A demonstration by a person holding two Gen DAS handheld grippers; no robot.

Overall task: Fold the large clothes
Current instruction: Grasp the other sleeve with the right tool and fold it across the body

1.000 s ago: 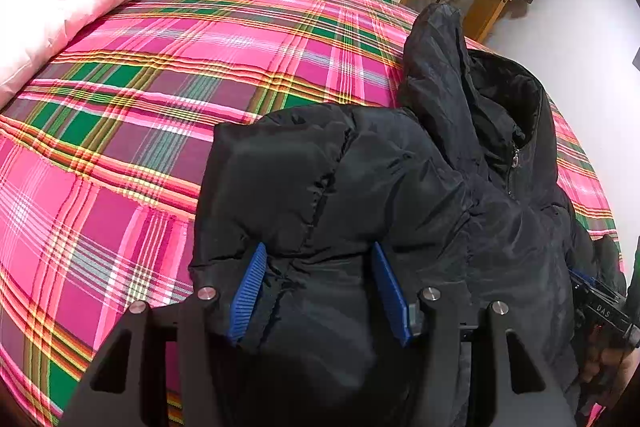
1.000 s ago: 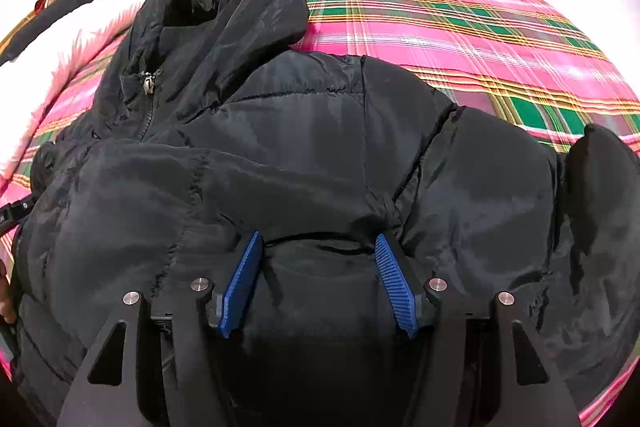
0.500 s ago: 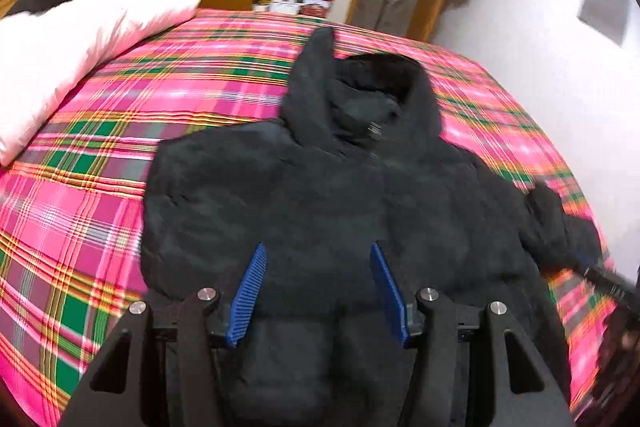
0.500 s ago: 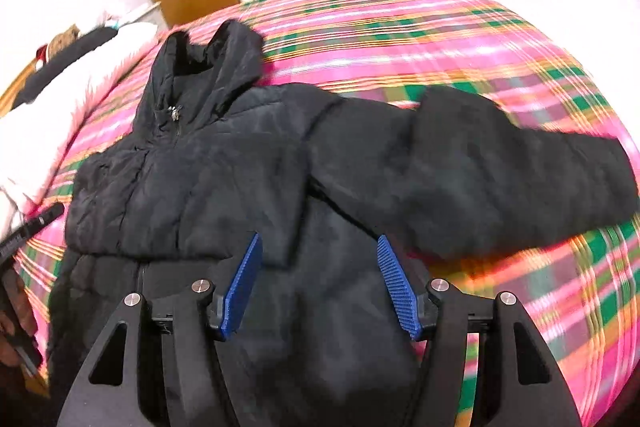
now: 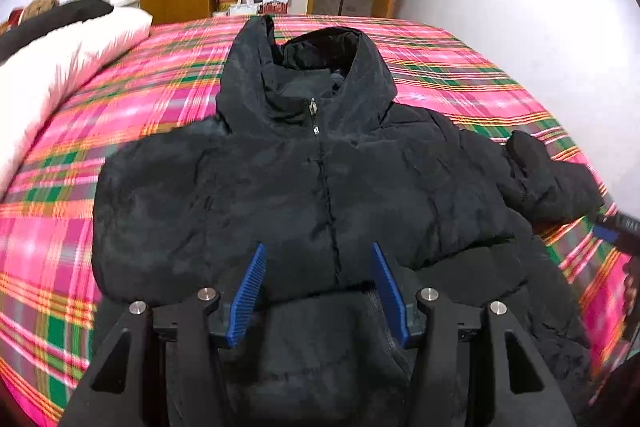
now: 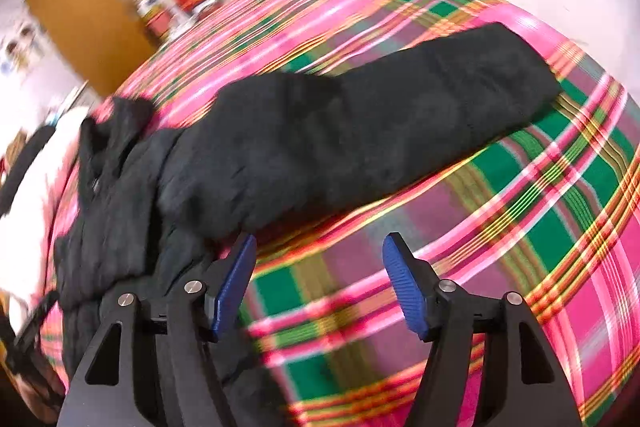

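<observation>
Both let go and backed off since a second ago: left gripper [image 5: 318, 291] and right gripper [image 6: 318, 287] now wide open, empty, black hooded puffer jacket [image 5: 312, 187] flat on plaid bedspread [image 5: 60, 187], right sleeve [image 6: 380, 123] splayed out, so fold it next.
</observation>
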